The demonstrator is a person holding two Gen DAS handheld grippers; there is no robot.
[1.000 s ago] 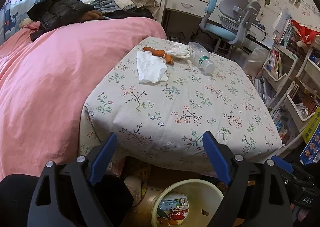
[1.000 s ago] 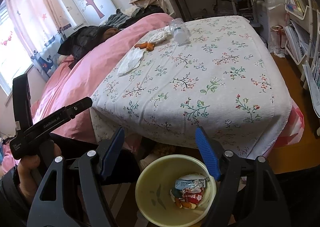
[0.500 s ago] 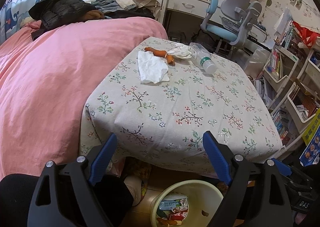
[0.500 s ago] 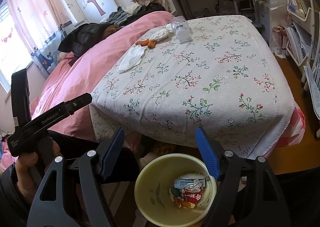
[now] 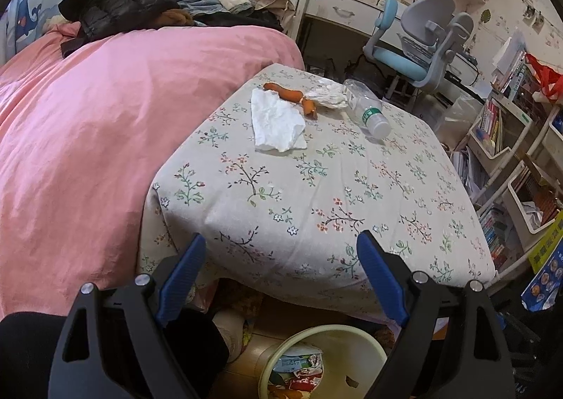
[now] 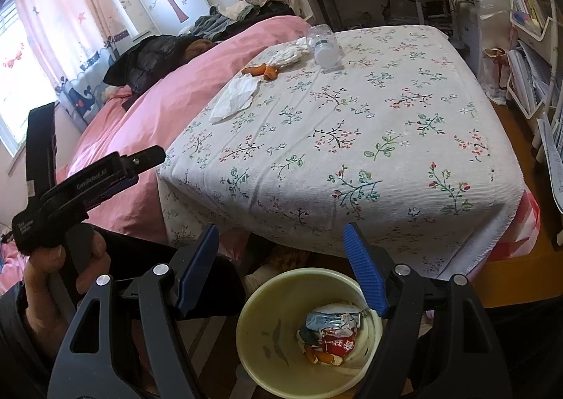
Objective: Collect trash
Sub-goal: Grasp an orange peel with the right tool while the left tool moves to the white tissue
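Blue-padded, our left gripper (image 5: 281,258) and right gripper (image 6: 281,247) both gape empty. We hover over the bin (image 6: 267,346); tissue (image 5: 278,124) waits on the table (image 5: 316,195).

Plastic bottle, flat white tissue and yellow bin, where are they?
plastic bottle (image 5: 366,112), left wrist view, on its clear body.
flat white tissue (image 5: 278,124), left wrist view, its middle.
yellow bin (image 6: 262,325), right wrist view, inner wall.

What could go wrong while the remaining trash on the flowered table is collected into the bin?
1. The plastic bottle lies on its side near the far edge, so a push from a claw might roll it off.
2. The flat tissue is thin; a claw may pinch the tablecloth with it.
3. The trash bin stands on the floor below the near edge, so an item released too early could miss it.
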